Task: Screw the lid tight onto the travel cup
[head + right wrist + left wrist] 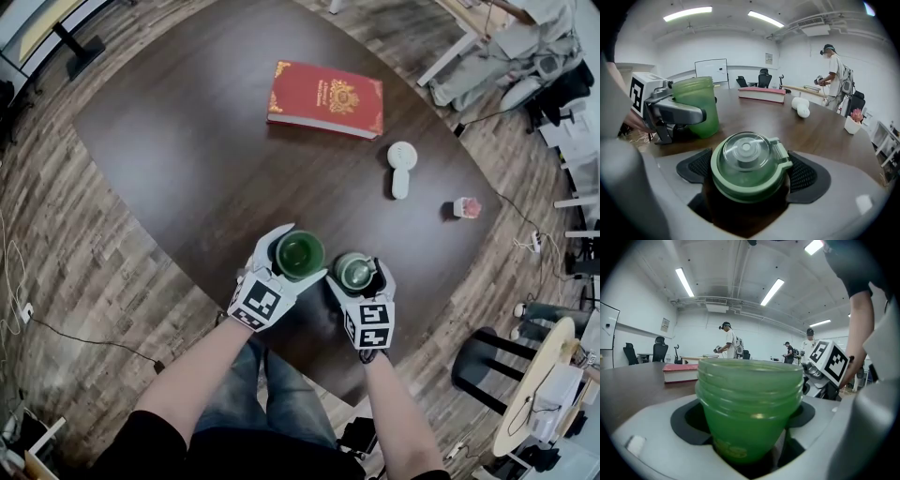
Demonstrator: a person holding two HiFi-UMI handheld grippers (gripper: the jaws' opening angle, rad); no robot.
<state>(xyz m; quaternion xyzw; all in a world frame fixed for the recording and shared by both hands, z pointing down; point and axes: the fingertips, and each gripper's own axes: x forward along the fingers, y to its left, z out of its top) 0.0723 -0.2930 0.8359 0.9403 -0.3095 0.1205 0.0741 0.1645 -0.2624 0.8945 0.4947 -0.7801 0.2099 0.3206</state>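
Note:
The green translucent travel cup (298, 255) stands upright and lidless near the table's front edge. My left gripper (302, 253) is closed around it, a jaw on either side. In the left gripper view the cup (750, 399) fills the space between the pads of my left gripper (750, 427), its threaded rim showing. Just to the cup's right, my right gripper (358, 270) grips the green lid (354, 272) with its clear dome. The right gripper view shows the lid (747, 164) top-up, both pads against its sides, and the cup (696, 105) to the left.
A red book (326, 98) lies at the far side of the dark wooden table (187, 150). A white handheld object (401, 167) and a small pink potted plant (466, 207) sit at the right. A black stool (483, 361) stands on the floor to the right.

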